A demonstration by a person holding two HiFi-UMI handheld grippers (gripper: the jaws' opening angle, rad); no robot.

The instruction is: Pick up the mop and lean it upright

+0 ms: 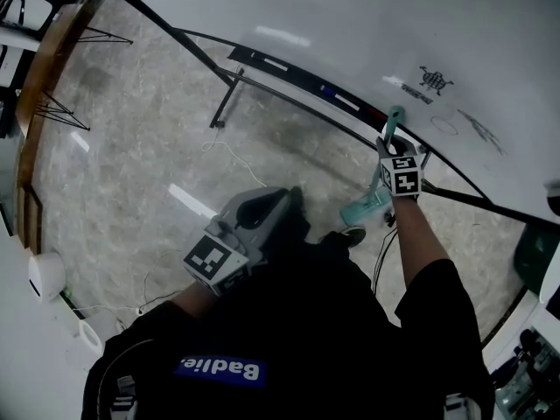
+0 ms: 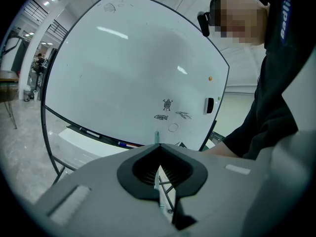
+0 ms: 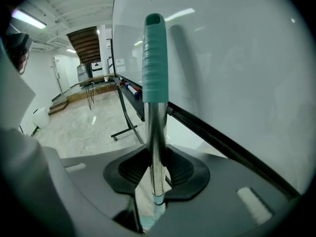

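From above the person, the head view looks steeply down at the speckled grey floor (image 1: 131, 147) and the big white whiteboard (image 1: 350, 24). Both gripper views face that board closely, sharing the teal-handled metal mop (image 3: 154, 58).

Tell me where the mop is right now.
Right half of the head view: the mop stands upright by the whiteboard, its shaft clamped in the right tongs.

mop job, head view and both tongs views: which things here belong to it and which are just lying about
Job: mop, its pole clamped in the right tongs; whiteboard beside it, likely the leaning spot.
Lying about: left tongs, shut and empty; board markers; white cable.
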